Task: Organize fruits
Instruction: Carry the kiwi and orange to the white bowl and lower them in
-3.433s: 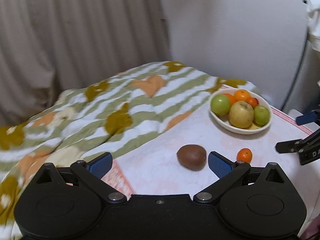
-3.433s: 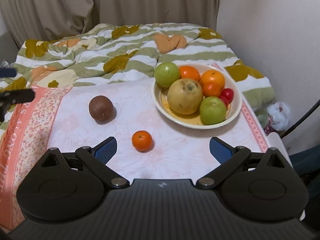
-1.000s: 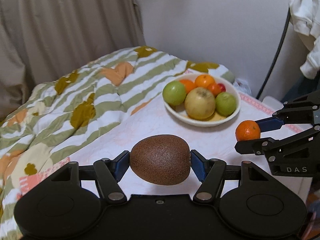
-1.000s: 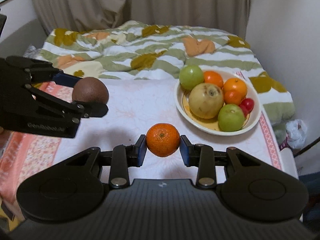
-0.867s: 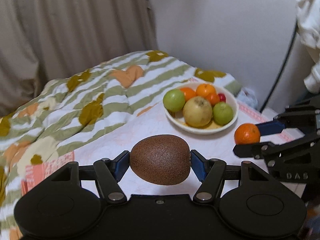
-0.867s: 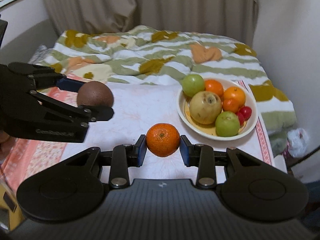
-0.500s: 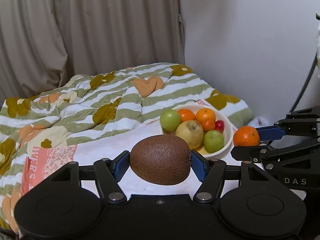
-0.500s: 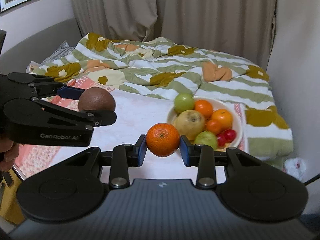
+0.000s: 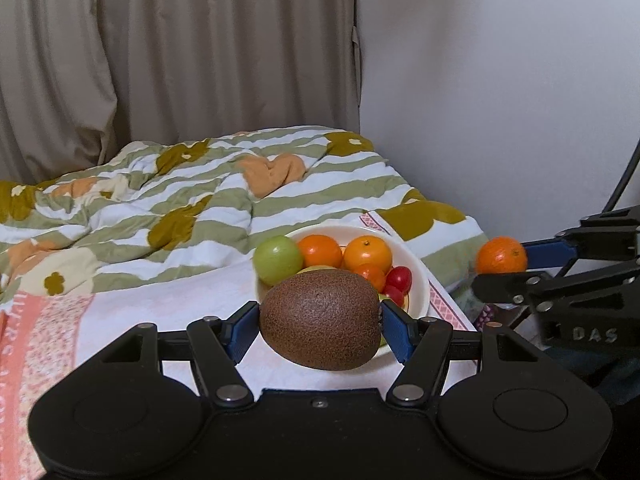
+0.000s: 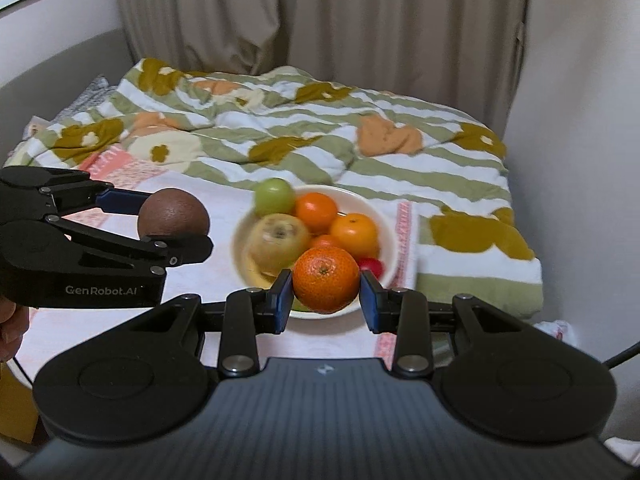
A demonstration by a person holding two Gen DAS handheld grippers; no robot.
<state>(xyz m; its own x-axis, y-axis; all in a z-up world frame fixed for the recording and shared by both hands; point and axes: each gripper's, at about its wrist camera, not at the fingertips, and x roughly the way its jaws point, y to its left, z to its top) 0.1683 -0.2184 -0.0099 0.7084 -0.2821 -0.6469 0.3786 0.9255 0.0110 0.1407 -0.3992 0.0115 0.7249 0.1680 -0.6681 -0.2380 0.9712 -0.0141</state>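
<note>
My left gripper [image 9: 320, 328] is shut on a brown kiwi [image 9: 321, 320] and holds it in the air in front of the white fruit bowl [image 9: 416, 268]. My right gripper [image 10: 326, 300] is shut on a small orange mandarin [image 10: 326, 279], held up over the near rim of the bowl [image 10: 384, 216]. The bowl holds a green apple [image 10: 275, 197], a yellow pear [image 10: 278, 243], oranges and small red fruits. The kiwi also shows in the right wrist view [image 10: 173, 213], left of the bowl; the mandarin shows in the left wrist view [image 9: 501, 255], right of the bowl.
The bowl stands on a white and pink floral cloth [image 9: 180, 300] over a table. A green-striped quilt [image 10: 300, 132] lies on the bed behind. Curtains [image 9: 180, 60] and a white wall [image 9: 500, 80] stand at the back. A black cable [image 9: 624, 176] hangs at the right.
Both grippers went from open and empty to shut on the kiwi and the mandarin, lifted them off the cloth, and have risen so the bowl now sits lower and closer in both views.
</note>
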